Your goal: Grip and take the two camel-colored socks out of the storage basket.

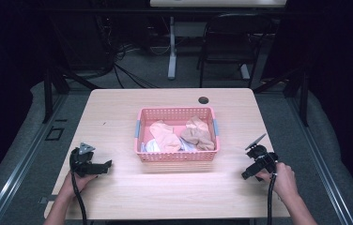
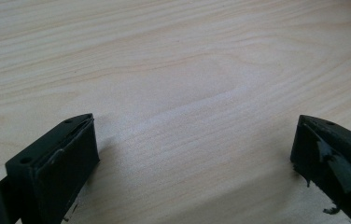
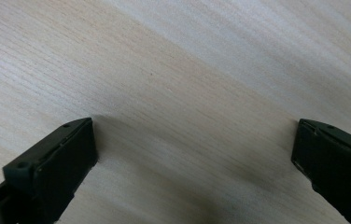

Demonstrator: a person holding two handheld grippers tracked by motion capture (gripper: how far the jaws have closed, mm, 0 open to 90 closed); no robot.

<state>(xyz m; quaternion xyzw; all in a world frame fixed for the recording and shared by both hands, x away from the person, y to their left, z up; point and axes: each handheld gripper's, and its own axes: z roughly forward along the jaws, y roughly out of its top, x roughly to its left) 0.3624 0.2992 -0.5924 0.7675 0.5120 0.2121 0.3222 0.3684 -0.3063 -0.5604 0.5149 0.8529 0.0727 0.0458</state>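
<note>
Both my left tongs [image 1: 106, 164] and right tongs [image 1: 245, 175] stood wide, empty, on the desk [image 1: 118, 108]. Basket [image 1: 177, 156] clothes [image 1: 167, 136] judged light, limp; pinch a raised fold.

No legible text, label, brand, number or sign appears on any surface. The pink perforated plastic basket [image 1: 177, 112] at the centre of the high view carries no marking, and the light wood-grain table top [image 1: 118, 108] beneath it is unprinted. The black two-jaw grippers at the lower left [image 1: 105, 164] and lower right [image 1: 246, 174] of that view bear no readable lettering; their jaws in both gripper views are plain black.
</note>
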